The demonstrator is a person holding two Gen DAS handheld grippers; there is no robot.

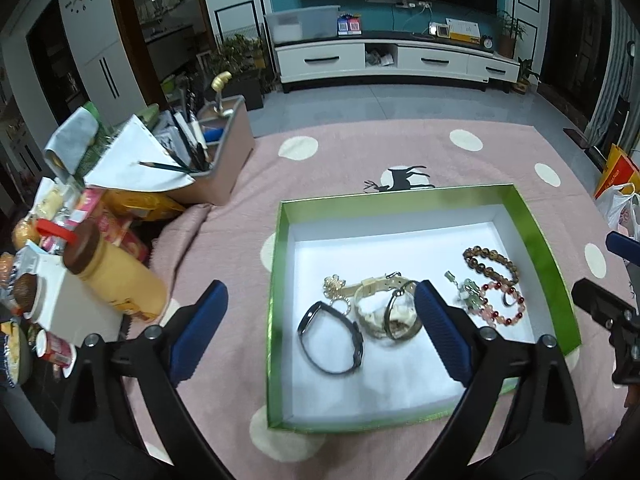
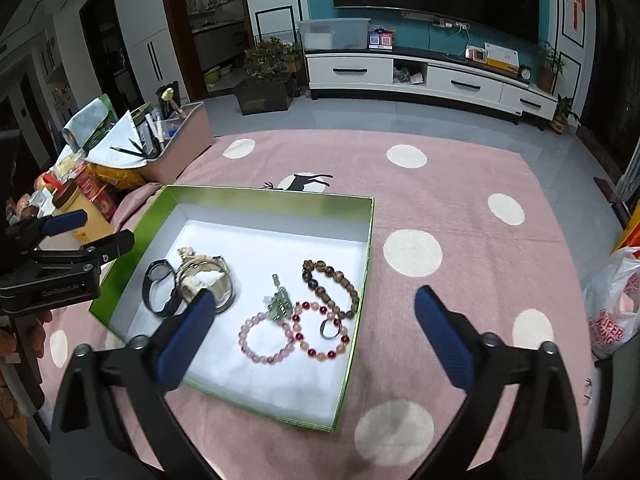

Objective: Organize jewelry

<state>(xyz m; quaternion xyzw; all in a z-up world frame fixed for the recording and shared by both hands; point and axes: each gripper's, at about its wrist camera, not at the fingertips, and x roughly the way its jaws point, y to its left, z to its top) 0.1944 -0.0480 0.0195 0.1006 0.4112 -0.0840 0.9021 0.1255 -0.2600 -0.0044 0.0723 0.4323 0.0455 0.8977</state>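
A green box (image 1: 536,236) with a white floor sits on the pink carpet and holds the jewelry; it also shows in the right wrist view (image 2: 256,196). Inside lie a black band (image 1: 330,338), a gold watch (image 1: 390,314), a brown bead bracelet (image 2: 330,282), two pink bead bracelets (image 2: 266,338), a green pendant (image 2: 280,300) and a dark ring (image 2: 331,328). My left gripper (image 1: 320,328) is open and empty above the box's left part. My right gripper (image 2: 314,338) is open and empty above the box's near right side.
A pink dotted carpet (image 2: 440,200) covers the floor. At the left stand a pen organizer (image 1: 224,152), a yellow bottle (image 1: 116,276) and snack packets. A white plastic bag (image 2: 612,312) lies at the right. A TV cabinet (image 1: 396,60) runs along the far wall.
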